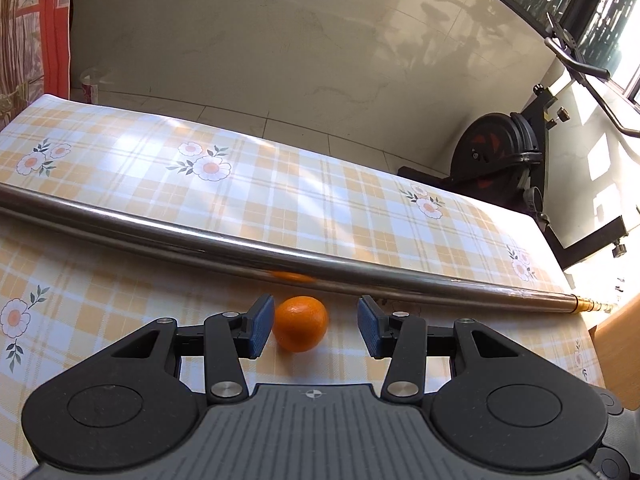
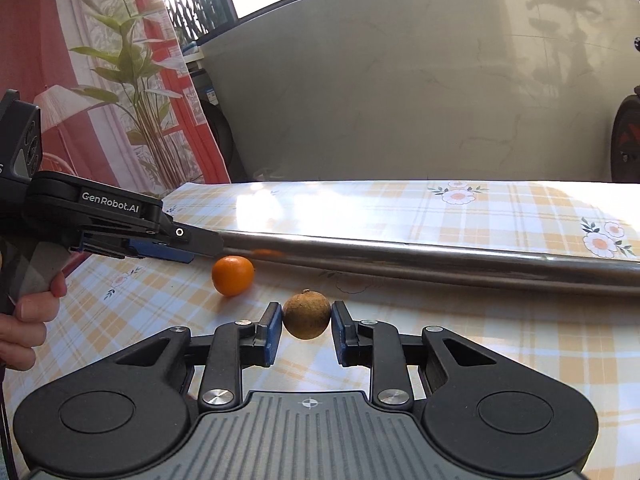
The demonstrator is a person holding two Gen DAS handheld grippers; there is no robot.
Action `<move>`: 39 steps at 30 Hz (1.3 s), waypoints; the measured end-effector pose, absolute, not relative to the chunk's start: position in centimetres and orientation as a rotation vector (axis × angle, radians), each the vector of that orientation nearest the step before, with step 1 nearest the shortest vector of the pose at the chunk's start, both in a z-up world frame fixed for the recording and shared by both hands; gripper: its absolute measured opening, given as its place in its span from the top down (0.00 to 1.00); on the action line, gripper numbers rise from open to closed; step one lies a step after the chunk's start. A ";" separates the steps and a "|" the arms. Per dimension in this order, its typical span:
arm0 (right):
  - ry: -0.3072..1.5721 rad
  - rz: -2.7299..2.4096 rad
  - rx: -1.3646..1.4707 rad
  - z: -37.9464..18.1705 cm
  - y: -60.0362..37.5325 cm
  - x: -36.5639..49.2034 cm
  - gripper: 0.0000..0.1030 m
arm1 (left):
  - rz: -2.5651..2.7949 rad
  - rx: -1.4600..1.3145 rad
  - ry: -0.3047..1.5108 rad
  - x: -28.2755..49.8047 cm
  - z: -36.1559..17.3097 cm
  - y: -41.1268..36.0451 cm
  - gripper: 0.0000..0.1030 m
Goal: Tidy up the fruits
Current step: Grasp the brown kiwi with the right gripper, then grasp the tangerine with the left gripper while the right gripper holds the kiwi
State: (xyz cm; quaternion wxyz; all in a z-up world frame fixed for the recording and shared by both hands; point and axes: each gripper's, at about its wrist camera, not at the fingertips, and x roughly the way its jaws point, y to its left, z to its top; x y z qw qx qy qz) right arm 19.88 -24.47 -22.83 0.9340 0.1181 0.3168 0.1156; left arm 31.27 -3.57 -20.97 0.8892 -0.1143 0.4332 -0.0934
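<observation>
Left gripper (image 1: 316,326): jaws apart around orange (image 1: 301,323), left pad touching.
Right gripper (image 2: 305,330): clamped on brown fruit (image 2: 306,315), stem end up.
Steel pipe (image 1: 256,246): long axis across desk (image 1: 120,160).

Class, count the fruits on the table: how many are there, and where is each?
2. An orange lies by the pipe at the left tongs; a brown fruit sits clamped in the right tongs.

Both cameras sit low and close over the checked tablecloth (image 1: 120,152), each looking forward and down toward the steel pipe (image 1: 200,236) lying across it. Both views share the pipe and the orange (image 1: 301,323) just in front of it.
</observation>
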 end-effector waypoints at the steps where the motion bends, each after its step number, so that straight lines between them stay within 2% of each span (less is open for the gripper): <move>1: 0.650 0.234 0.234 -22.9 -24.5 19.5 0.76 | -0.190 -0.238 0.903 31.5 -21.2 -3.7 0.53; 13: 0.624 0.209 0.317 -22.8 -25.3 16.7 0.76 | -0.175 -0.180 0.981 33.5 -23.8 -4.5 0.53; 16: 0.625 0.203 0.329 -22.8 -25.4 16.3 0.76 | -0.188 -0.186 0.984 33.5 -23.8 -4.5 0.62; 19: 0.627 0.194 0.348 -22.8 -25.5 15.9 0.76 | -0.196 -0.167 0.972 32.9 -23.5 -4.6 0.62; 39: 0.594 0.169 0.359 -20.5 -24.0 8.0 0.76 | -0.381 -0.006 0.828 20.0 -16.0 -5.0 0.62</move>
